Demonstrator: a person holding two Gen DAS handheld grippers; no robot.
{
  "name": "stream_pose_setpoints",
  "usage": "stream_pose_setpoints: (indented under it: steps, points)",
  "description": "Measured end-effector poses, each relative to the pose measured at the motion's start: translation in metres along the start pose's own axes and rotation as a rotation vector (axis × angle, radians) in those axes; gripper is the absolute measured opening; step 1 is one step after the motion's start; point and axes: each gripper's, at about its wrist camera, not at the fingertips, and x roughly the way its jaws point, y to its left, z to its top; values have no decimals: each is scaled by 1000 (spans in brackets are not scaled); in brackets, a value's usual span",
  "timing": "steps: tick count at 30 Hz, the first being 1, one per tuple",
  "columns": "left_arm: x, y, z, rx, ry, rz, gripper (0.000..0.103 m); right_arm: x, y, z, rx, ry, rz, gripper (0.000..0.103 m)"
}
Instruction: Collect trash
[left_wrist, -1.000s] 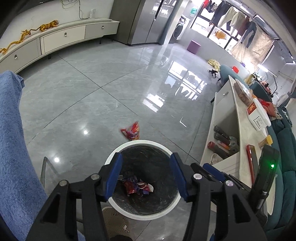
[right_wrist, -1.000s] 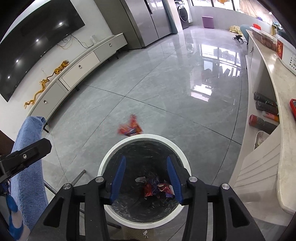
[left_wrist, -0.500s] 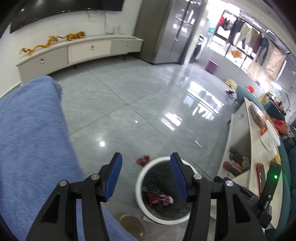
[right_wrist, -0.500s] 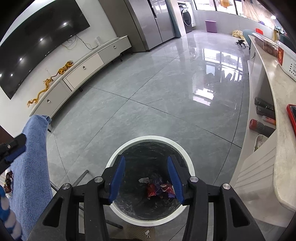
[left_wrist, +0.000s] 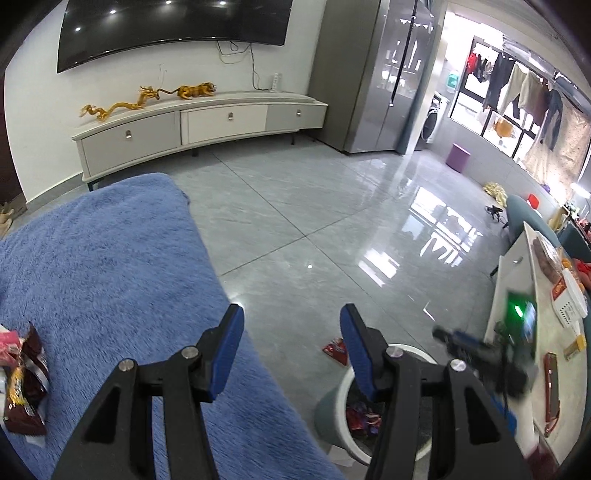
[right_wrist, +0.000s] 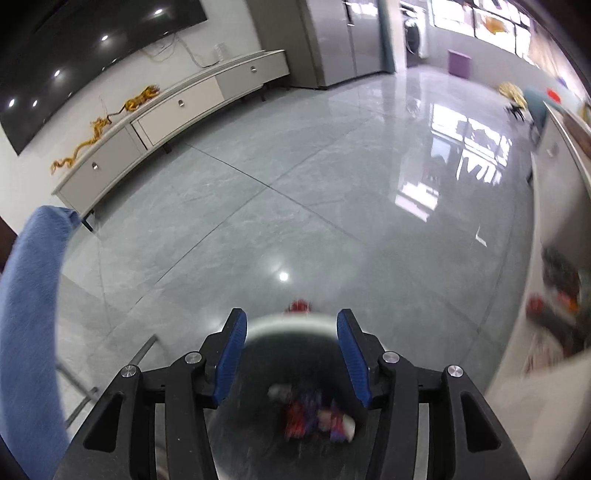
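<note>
A white-rimmed trash bin (left_wrist: 334, 402) with a black liner stands on the floor and holds several wrappers (left_wrist: 362, 419); it also shows blurred in the right wrist view (right_wrist: 291, 325). A red wrapper (left_wrist: 335, 349) lies on the floor beside the bin, also seen in the right wrist view (right_wrist: 300, 306). Brown and pink snack wrappers (left_wrist: 24, 384) lie on a blue towel-covered surface (left_wrist: 103, 266) at the far left. My left gripper (left_wrist: 291, 350) is open and empty above the towel's edge. My right gripper (right_wrist: 291, 350) is open and empty over the bin; it shows blurred in the left wrist view (left_wrist: 480, 354).
A white TV cabinet (left_wrist: 199, 125) runs along the back wall under a TV. A white counter (left_wrist: 532, 332) with boxes and a phone stands at the right. A metal leg (right_wrist: 110, 376) stands left of the bin. Glossy grey tiles (left_wrist: 332, 221) spread beyond.
My left gripper has swung up and left from over the bin to above the blue towel, bringing the wrappers there into view. My right gripper has tilted up while staying over the bin.
</note>
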Motion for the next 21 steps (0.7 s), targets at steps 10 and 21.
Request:
stream_pose_setpoints:
  steps: [10,21]
  points:
    - [22,20,3,-11,-6,48,52,162,24,62,-126,90,38,48]
    - [35,26,1,-40,-27,39,52,202,26,56,-274,190,-5,48]
